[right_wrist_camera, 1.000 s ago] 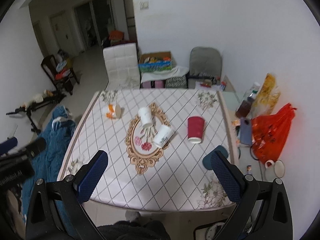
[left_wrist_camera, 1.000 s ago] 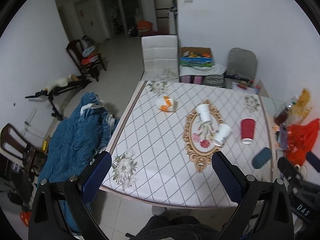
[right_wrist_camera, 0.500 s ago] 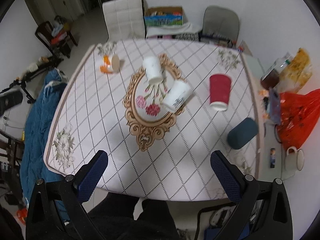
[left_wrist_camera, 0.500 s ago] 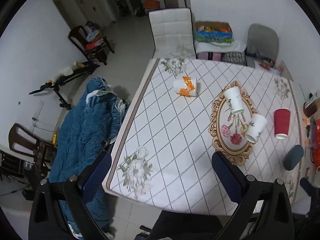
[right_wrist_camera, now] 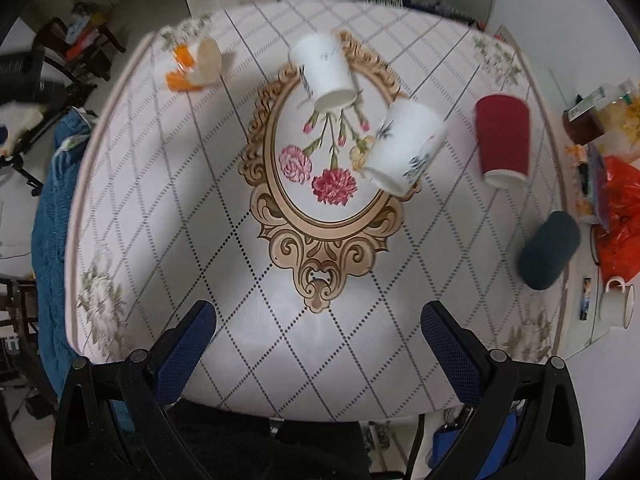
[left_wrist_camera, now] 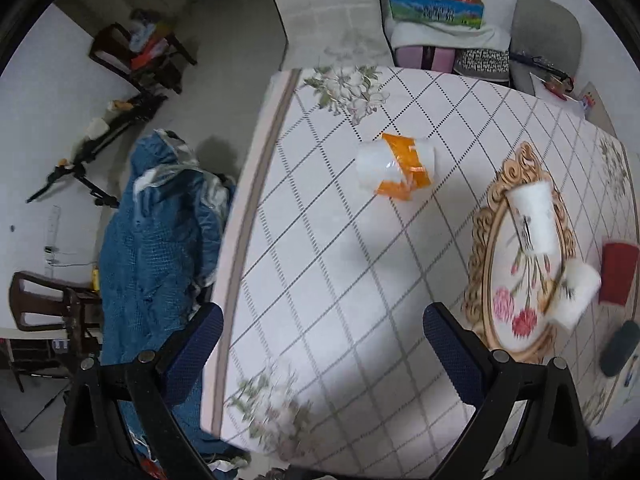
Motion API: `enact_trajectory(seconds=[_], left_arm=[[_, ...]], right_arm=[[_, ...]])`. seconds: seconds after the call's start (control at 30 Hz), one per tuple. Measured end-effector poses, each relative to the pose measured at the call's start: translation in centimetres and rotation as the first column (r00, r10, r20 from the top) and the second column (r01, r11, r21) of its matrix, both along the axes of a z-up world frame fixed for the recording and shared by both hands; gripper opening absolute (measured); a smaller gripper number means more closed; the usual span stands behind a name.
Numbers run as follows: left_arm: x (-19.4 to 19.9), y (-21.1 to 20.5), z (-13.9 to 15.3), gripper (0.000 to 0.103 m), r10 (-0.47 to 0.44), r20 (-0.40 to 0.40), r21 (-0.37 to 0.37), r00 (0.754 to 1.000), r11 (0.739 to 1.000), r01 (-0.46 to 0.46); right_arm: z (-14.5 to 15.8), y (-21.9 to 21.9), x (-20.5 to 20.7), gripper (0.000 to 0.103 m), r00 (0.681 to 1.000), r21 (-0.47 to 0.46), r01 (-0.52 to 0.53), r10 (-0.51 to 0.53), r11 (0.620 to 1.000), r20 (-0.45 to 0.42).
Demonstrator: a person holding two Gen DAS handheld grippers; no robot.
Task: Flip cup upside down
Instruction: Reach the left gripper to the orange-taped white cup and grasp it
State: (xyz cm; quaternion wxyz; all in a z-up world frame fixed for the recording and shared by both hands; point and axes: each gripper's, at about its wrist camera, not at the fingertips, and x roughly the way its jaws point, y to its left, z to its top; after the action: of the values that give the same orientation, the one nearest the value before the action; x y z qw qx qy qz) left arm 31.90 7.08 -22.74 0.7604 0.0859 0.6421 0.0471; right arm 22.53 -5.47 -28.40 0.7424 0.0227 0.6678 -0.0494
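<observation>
Several paper cups lie on the table (left_wrist_camera: 340, 280). A white and orange cup (left_wrist_camera: 396, 166) lies on its side near the far left; it also shows in the right wrist view (right_wrist_camera: 196, 66). Two white cups (right_wrist_camera: 326, 72) (right_wrist_camera: 404, 146) lie on their sides on the oval flower print. A red cup (right_wrist_camera: 502, 140) and a dark teal cup (right_wrist_camera: 548, 252) lie at the right. My left gripper (left_wrist_camera: 322, 344) is open and empty above the table's near left part. My right gripper (right_wrist_camera: 318, 338) is open and empty above the near edge.
A blue quilt (left_wrist_camera: 156, 248) is heaped on the floor left of the table. A white chair (left_wrist_camera: 328, 8) and a grey chair (left_wrist_camera: 544, 36) stand at the far side. A red bag (right_wrist_camera: 620, 216) and an enamel mug (right_wrist_camera: 616, 304) sit right of the table.
Both grippers have moved forward and down toward the table, so the cups look larger. The left view has swung toward the orange cup. No cup has moved.
</observation>
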Motion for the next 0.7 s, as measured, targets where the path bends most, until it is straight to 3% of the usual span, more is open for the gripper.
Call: enact_trajectory(seconds=[0.23,0.33,0.43,0.5,0.6,0.7], left_arm=[[7.9,-1.0,-5.0,0.103,-0.020,-0.102,-0.026,0.995,1.000,0.017],[10.2,-0.8,-7.2,0.103,0.020,-0.195,-0.100,0.981,0.994,-0.040],[12.1,-0.1,-9.1,0.103,0.082,-0.281,-0.182,0.956,0.974,-0.136],[13.0,0.8,-10.1,0.102,0.137,-0.329,-0.242,0.934,0.944,-0.224],[13.9,1.5,-10.4,0.102,0.188,-0.334,-0.280,0.924,0.916,-0.287],[14.6,2.1,-10.1,0.102,0.199,-0.314,-0.293,0.928,0.910,-0.294]], right_arm=[[-5.1,0.1,3.2,0.103,0.991,0.010,0.072,-0.070,0.997,-0.112],[-6.4,0.0,4.2,0.103,0.985,0.011,0.109,-0.107,0.994,-0.132],[-7.3,-0.1,5.0,0.103,0.979,0.009,0.142,-0.140,0.990,-0.149],[-7.6,-0.1,5.4,0.103,0.975,0.011,0.160,-0.157,0.987,-0.156],[-7.7,-0.3,5.8,0.103,0.972,0.008,0.178,-0.175,0.984,-0.158],[-7.6,-0.4,6.1,0.103,0.969,0.006,0.191,-0.188,0.982,-0.159]])
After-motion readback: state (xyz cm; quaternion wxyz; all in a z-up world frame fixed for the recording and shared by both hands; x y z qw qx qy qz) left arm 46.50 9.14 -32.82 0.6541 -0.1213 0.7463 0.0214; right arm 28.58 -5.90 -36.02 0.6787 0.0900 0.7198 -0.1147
